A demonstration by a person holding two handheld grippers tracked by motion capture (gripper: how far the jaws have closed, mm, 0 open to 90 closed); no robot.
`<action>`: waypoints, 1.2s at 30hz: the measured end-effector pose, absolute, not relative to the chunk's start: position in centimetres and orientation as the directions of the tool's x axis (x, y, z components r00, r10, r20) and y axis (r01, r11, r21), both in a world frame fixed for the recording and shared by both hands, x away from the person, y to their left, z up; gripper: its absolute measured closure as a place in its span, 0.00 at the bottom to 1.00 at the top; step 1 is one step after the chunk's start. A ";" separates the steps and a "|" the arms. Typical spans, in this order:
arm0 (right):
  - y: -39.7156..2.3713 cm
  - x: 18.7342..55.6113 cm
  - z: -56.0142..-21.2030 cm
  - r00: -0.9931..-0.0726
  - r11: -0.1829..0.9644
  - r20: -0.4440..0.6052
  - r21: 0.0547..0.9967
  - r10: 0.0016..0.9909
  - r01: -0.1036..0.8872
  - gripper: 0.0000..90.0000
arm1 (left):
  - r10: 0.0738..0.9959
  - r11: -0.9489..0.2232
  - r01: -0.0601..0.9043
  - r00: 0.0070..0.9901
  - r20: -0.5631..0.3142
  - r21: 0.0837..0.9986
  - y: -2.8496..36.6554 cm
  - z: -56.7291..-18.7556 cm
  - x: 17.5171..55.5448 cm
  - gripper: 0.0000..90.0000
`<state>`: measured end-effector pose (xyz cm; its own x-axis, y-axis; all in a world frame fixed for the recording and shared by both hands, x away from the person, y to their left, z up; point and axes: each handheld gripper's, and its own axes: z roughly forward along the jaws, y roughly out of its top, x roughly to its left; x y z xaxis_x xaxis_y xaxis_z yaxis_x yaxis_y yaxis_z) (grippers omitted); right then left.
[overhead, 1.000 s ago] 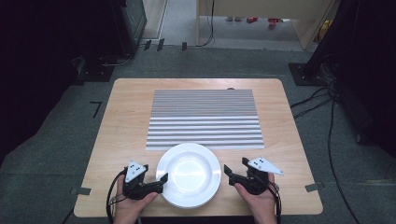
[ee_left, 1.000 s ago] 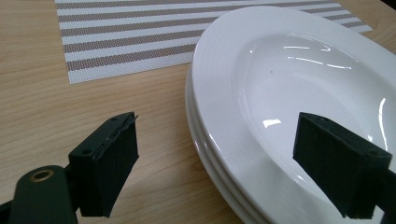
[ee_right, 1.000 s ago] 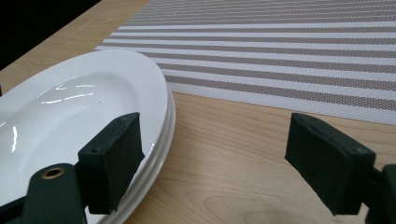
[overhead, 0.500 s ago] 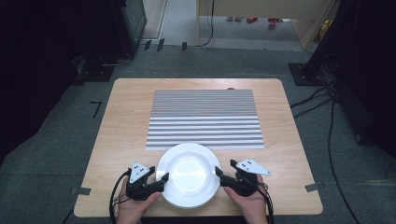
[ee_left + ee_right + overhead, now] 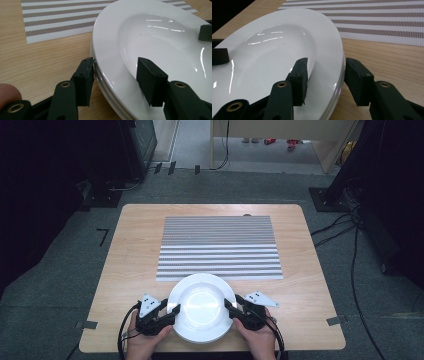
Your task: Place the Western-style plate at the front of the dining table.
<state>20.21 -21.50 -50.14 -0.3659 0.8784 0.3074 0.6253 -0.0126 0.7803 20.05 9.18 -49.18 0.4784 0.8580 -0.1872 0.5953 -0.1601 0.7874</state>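
A stack of white plates (image 5: 202,312) sits on the wooden table (image 5: 130,270) near its front edge, just below a striped placemat (image 5: 220,247). My left gripper (image 5: 169,309) straddles the stack's left rim (image 5: 110,60); its jaws have just been closing. The outer pad (image 5: 86,75) touches the rim's edge and the inner pad (image 5: 150,80) hovers over the plate's well. My right gripper (image 5: 234,302) straddles the right rim (image 5: 334,65) the same way, its jaws also closing, with a sliver of gap at the outer pad (image 5: 358,80).
The placemat covers the middle and far part of the table. Bare wood lies to both sides of the plates. A person's hands hold both grippers at the table's front edge. Cables and dark equipment stand on the floor around the table.
The right gripper has slid left onto the plate's right rim. Both grippers' jaws have narrowed around the rim. The left hand has stayed put, and the plates have not moved.
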 end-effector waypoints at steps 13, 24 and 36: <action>-21.8 19.7 -50.1 -0.360 -0.034 0.315 0.792 0.878 0.610 0.64 | 0.861 -0.164 0.584 0.478 -0.173 0.795 9.2 -49.1 19.8 0.56; -23.5 19.4 -50.7 -0.295 -0.241 0.522 0.730 0.800 0.639 0.79 | 0.859 -0.153 0.582 0.477 -0.183 0.799 9.3 -49.2 19.7 0.57; -24.2 19.5 -50.6 -0.254 -0.321 0.607 0.676 0.753 0.664 0.85 | 0.857 -0.136 0.589 0.473 -0.204 0.796 9.5 -49.2 19.8 0.58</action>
